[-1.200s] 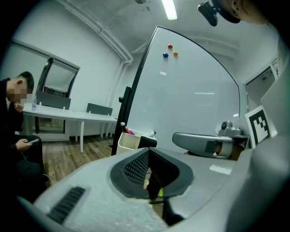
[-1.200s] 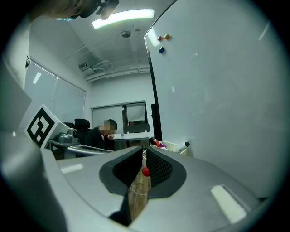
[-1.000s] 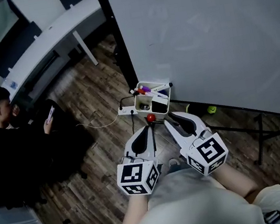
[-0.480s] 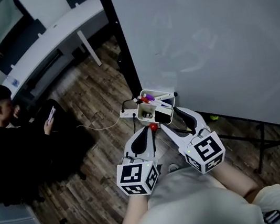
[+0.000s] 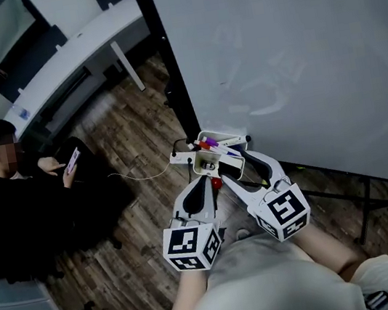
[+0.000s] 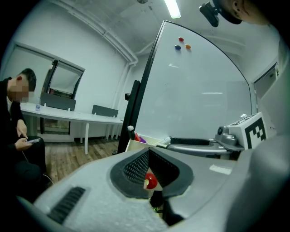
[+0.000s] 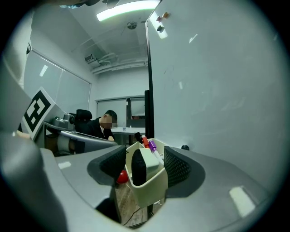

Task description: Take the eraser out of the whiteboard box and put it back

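The cream whiteboard box (image 5: 211,156) hangs at the whiteboard's lower left corner. Inside it the eraser (image 7: 140,166) stands on edge, black felt to the left and white body to the right, with a red and a purple marker (image 7: 150,146) behind it. My right gripper (image 5: 232,161) is open. Its jaws have just been opening and now flank the box (image 7: 152,188) without pressing on it. My left gripper (image 5: 205,183) is lower and to the left, shut and empty, with a small red knob (image 6: 150,181) showing just past its tips.
The whiteboard (image 5: 295,53) fills the right side, with its black post (image 5: 168,66) and floor legs (image 5: 363,196). A seated person (image 5: 9,196) holds a phone at the left. Behind them runs a white desk (image 5: 67,57). A cable (image 5: 139,176) lies on the wood floor.
Both grippers have moved forward toward the box. The right gripper's jaws have spread and now sit on either side of the box, where before they were below it.
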The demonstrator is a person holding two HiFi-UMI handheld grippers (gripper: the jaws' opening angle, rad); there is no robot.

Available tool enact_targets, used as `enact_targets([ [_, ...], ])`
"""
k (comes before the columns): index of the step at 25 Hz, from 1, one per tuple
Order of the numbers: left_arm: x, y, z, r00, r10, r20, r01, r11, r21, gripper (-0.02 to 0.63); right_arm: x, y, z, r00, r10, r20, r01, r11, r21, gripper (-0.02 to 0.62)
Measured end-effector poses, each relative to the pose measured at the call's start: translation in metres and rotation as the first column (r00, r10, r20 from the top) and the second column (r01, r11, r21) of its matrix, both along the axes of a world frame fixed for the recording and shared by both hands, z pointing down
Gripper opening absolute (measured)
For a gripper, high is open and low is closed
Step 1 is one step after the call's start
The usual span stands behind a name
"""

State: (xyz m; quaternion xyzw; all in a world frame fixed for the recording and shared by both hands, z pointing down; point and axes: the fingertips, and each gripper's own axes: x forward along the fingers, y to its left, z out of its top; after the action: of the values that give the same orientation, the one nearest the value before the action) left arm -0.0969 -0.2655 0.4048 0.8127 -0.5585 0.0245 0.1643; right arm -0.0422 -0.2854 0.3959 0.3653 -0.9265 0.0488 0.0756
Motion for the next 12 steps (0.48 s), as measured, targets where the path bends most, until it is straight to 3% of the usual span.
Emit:
enact_targets([
  [12, -0.0088, -0.0022, 0.0057, 0.999, -0.039, -0.009, 0.039, 0.999, -0.013, 0.002, -0.005, -0.006, 0.0071, 1.0, -0.007, -0.028, 0.008, 1.0, 0.012, 0.195],
])
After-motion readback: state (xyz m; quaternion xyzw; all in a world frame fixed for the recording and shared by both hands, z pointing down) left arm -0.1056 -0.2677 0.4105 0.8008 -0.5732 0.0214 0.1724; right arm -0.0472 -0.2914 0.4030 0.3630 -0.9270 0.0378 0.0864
